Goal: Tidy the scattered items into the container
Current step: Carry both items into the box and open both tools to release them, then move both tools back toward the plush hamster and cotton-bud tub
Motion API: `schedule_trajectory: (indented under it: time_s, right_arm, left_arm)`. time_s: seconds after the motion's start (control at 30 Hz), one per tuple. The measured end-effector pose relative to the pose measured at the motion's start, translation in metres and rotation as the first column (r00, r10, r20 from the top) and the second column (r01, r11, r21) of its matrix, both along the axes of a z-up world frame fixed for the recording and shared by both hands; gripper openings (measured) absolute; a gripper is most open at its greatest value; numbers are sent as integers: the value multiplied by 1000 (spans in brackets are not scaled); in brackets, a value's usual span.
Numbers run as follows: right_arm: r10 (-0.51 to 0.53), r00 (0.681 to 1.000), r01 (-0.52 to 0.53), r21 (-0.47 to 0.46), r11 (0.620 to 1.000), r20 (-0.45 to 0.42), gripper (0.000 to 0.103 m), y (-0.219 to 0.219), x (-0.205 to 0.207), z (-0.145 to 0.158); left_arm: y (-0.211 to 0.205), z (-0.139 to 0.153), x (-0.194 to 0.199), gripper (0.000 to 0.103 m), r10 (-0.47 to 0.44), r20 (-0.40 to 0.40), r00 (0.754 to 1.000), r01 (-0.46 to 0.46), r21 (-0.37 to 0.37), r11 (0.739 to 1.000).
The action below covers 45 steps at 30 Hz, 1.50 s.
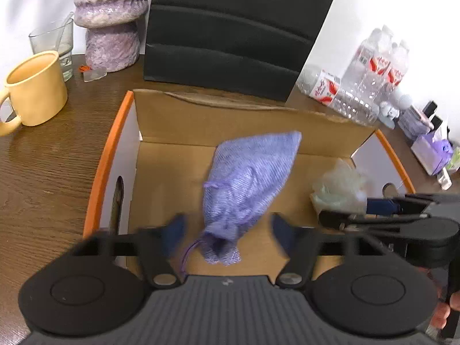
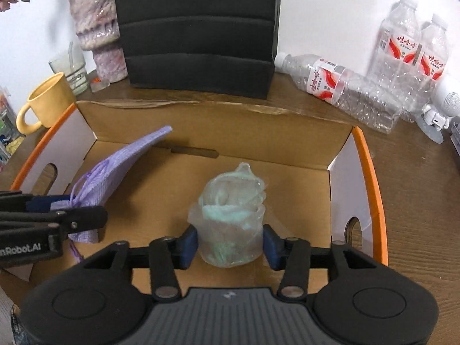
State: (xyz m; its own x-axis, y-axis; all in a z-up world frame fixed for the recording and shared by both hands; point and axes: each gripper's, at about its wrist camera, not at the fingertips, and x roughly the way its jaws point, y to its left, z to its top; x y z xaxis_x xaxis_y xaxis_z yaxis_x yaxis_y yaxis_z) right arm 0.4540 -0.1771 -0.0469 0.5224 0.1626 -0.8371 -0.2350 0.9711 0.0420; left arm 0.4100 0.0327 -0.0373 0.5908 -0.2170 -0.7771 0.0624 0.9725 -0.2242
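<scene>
Soft, light: lilac drawstring pouch [image 1: 247, 184] loose between wide-open left gripper [image 1: 227, 230]; crinkly bagged bundle [image 2: 230, 215] between half-open right gripper [image 2: 230, 244], best pinched mid-body.

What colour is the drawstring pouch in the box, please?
Lilac purple drawstring pouch; clearest in the left wrist view.

My left gripper's fingers [image 1: 175, 230] are motion-blurred. At nine o'clock the yellow mug [image 1: 34, 89] loses its handle to the frame edge.
</scene>
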Motion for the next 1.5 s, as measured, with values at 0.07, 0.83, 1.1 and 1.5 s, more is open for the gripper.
schedule_trajectory:
  time_s: [0.07, 0.83, 1.1, 1.5]
  right_arm:
    - [-10, 1000, 10, 4, 1000, -13, 71, -2, -3, 4]
    - [52, 984, -66, 74, 995, 172, 103, -21, -183, 105]
    - [88, 974, -103, 65, 993, 210, 103, -13, -247, 104]
    - [111, 965, -126, 48, 991, 237, 103, -10, -309, 67]
  left_arm:
    - [2, 9, -5, 93, -11, 18, 1000, 11, -41, 999]
    - [-1, 106, -169, 103, 15, 258, 966, -16, 2, 1000]
    - [0, 100, -223, 103, -8, 264, 964, -12, 76, 997]
    - [-2, 60, -289, 103, -29, 280, 959, -12, 143, 990]
